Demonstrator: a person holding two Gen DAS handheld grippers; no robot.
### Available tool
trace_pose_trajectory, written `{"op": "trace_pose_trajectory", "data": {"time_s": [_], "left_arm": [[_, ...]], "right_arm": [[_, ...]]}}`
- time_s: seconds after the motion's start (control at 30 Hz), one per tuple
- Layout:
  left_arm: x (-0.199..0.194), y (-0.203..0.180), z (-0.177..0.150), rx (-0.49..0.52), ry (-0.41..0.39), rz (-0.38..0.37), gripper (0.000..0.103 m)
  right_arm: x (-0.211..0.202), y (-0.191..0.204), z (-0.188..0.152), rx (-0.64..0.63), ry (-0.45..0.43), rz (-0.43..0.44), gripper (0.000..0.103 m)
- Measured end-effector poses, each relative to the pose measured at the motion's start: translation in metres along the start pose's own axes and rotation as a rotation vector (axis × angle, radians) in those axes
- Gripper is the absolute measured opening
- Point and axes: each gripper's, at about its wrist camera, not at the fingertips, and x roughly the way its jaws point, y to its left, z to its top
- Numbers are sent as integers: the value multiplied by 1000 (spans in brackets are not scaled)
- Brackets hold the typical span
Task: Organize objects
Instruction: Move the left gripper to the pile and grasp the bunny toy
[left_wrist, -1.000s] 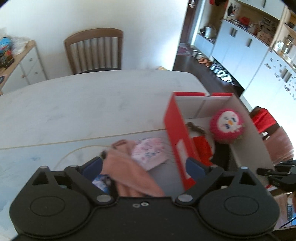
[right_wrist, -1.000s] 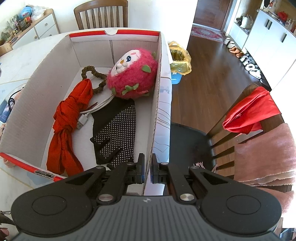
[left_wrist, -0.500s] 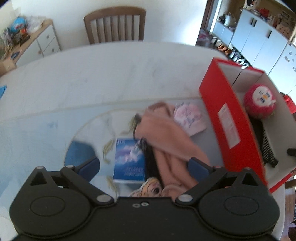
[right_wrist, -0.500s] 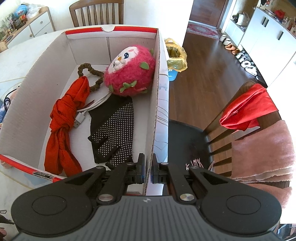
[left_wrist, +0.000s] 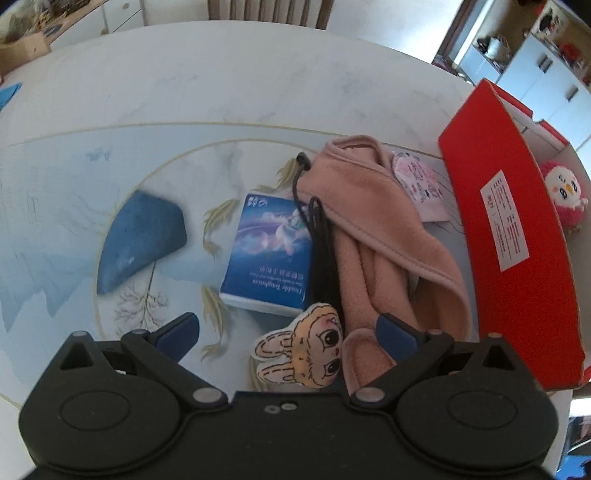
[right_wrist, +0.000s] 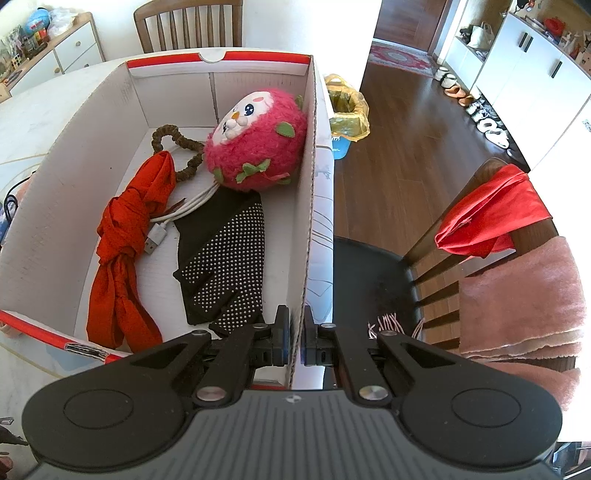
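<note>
The left tool (left_wrist: 288, 326) is spread wide and holds nothing. It hangs over a small pile on the tabletop (left_wrist: 221, 96) — a bunny-eared doll-face patch (left_wrist: 306, 356), a blue tissue pack (left_wrist: 269, 251), a black cord (left_wrist: 319, 236), a pink fleece cloth (left_wrist: 373, 236) and a blue pouch (left_wrist: 142, 238).

The right tool (right_wrist: 294, 332) is pressed together on the side wall of the red-and-white cardboard box (right_wrist: 308, 206). Inside the box lie a pink plush toy (right_wrist: 258, 147), a red scarf (right_wrist: 123, 236), a white USB cable (right_wrist: 173, 218) and a black dotted glove (right_wrist: 225, 262).
</note>
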Motion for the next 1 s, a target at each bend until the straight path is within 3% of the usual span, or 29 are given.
{"op": "trace_pose_trajectory", "data": {"time_s": [0.23, 0.37, 0.43, 0.5, 0.63, 0.83, 0.9, 1.0], "left_arm": [[4, 19, -10, -148, -4, -81, 101], [4, 20, -15, -176, -12, -115, 91], [2, 19, -16, -171, -24, -125, 83], [0, 18, -16, -171, -29, -149, 66], [-1, 18, -18, -176, -34, -148, 43], [-8, 20, -19, -180, -40, -158, 29], [-15, 20, -18, -166, -52, -168, 18], [-23, 16, -17, -136, -65, -165, 16]], "right_arm": [[0, 0, 0, 2, 1, 1, 5], [0, 0, 0, 2, 1, 2, 5], [1, 0, 0, 2, 1, 3, 5], [1, 0, 0, 1, 1, 2, 5], [0, 0, 0, 3, 1, 2, 5], [1, 0, 0, 3, -1, 4, 5], [2, 0, 0, 5, -2, 5, 5], [3, 0, 0, 9, -6, 7, 5]]}}
